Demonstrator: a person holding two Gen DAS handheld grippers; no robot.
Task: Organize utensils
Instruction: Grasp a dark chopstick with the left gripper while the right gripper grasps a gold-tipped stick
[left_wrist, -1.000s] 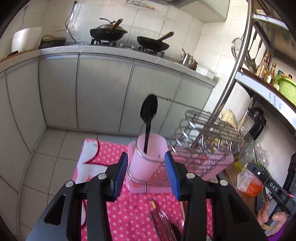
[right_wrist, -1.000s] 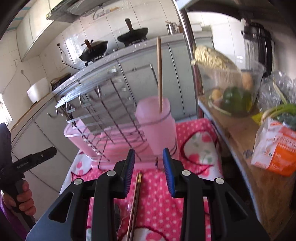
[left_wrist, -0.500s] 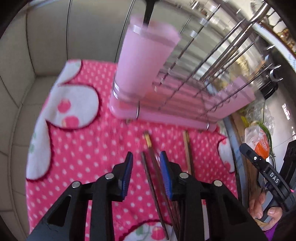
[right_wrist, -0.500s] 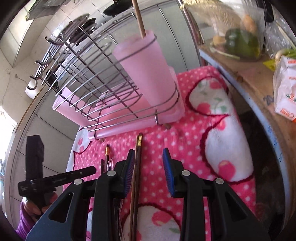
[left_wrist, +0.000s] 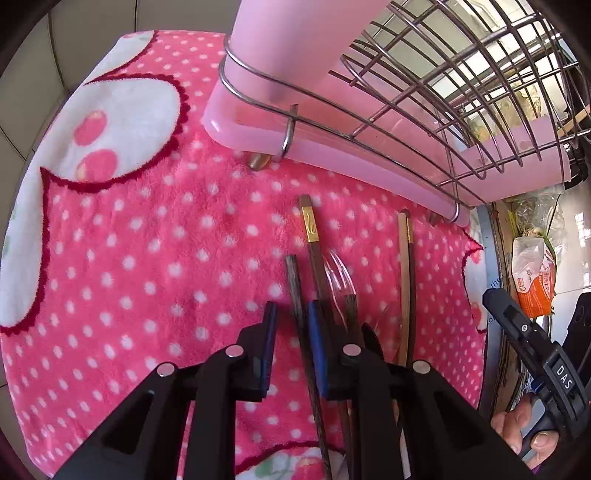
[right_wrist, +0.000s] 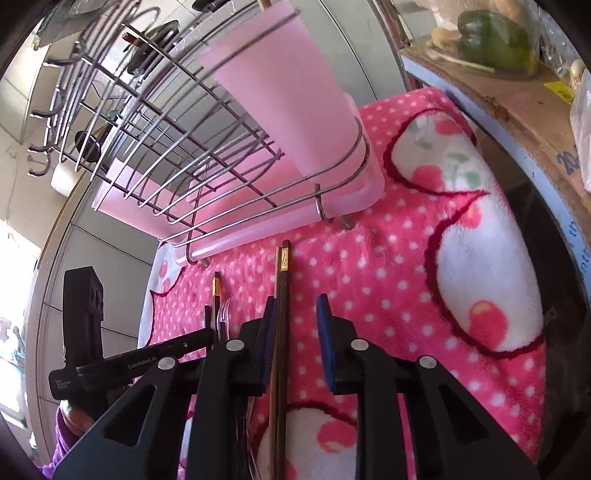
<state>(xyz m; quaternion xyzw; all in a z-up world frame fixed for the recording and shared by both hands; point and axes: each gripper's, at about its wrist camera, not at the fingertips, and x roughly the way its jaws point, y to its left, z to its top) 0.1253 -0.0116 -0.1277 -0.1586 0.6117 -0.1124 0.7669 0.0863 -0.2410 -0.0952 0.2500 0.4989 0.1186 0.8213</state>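
The left gripper (left_wrist: 291, 317) hangs low over the pink polka-dot fleece blanket (left_wrist: 129, 240), jaws apart around a dark grey chopstick (left_wrist: 294, 284) without pinching it. The right gripper (right_wrist: 295, 314) has its jaws spread too, a brown gold-banded chopstick pair (right_wrist: 282, 280) lying just inside its left finger. The utensils lie on the blanket just before the pink-trayed wire dish rack (left_wrist: 424, 122), whose pink plastic cup (right_wrist: 273, 88) stands at its end.

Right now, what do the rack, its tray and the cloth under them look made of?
Rack: shiny bare metal wire, probably steel, with bright glints. Tray: matte translucent pink plastic, softly glowing at its edges. Cloth: fluffy fleece-like fabric, its fuzzy pile visible, pink with white dots.
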